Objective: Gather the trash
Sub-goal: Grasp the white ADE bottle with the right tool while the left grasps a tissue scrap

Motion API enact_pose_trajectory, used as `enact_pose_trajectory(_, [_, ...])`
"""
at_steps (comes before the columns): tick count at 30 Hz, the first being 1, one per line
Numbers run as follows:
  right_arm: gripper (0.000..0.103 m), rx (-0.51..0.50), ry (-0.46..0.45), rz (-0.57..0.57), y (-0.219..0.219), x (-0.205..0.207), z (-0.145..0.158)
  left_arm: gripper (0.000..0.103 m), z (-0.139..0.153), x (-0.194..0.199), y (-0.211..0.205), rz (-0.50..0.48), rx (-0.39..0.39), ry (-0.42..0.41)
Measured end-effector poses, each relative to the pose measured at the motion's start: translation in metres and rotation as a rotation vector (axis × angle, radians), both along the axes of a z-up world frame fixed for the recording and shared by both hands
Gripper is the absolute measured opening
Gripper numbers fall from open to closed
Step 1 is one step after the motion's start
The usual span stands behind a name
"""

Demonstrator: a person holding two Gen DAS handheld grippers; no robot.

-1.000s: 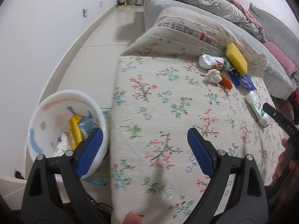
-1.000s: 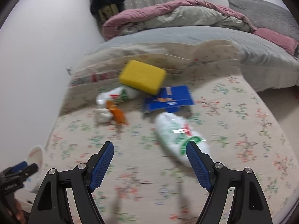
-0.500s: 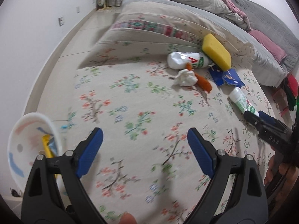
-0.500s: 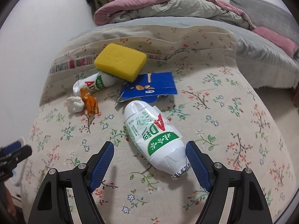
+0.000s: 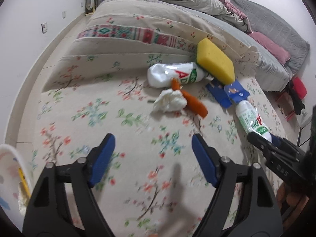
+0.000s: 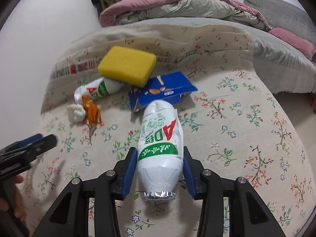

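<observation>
Right wrist view | crumpled white plastic bottle (image 6: pixel 160 138), foil-capped, lies on floral cloth (image 6: pixel 227 134) | right tool (image 6: pixel 160 169) just closing, pads clamping bottle's sides | left tool (image 5: pixel 152 158) narrowing, nothing between pads

Large red letters "AD" stood on the crushed white bottle (image 6: pixel 160 144) lying on the bed's flowered cover (image 6: pixel 237 138), with white Chinese characters on its green band, too distorted to read. The second bottle (image 5: pixel 175 75), under the sponge (image 5: pixel 215 61), also bore "AD".
</observation>
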State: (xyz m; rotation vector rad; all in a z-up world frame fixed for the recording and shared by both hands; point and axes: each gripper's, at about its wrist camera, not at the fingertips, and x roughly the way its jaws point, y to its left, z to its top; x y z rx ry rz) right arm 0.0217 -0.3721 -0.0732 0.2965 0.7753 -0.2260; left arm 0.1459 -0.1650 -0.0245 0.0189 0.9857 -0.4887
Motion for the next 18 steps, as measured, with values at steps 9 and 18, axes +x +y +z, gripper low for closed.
enact_pose_trajectory(9, [0.043,0.038,-0.079,-0.022,-0.007,-0.022,0.021,0.059,-0.012,0.023,-0.01,-0.026,-0.099,0.014])
enact_pose_trajectory(18, [0.043,0.06,-0.104,-0.029,-0.011,-0.028,0.028,0.036,-0.018,0.036,-0.021,-0.04,-0.162,0.018])
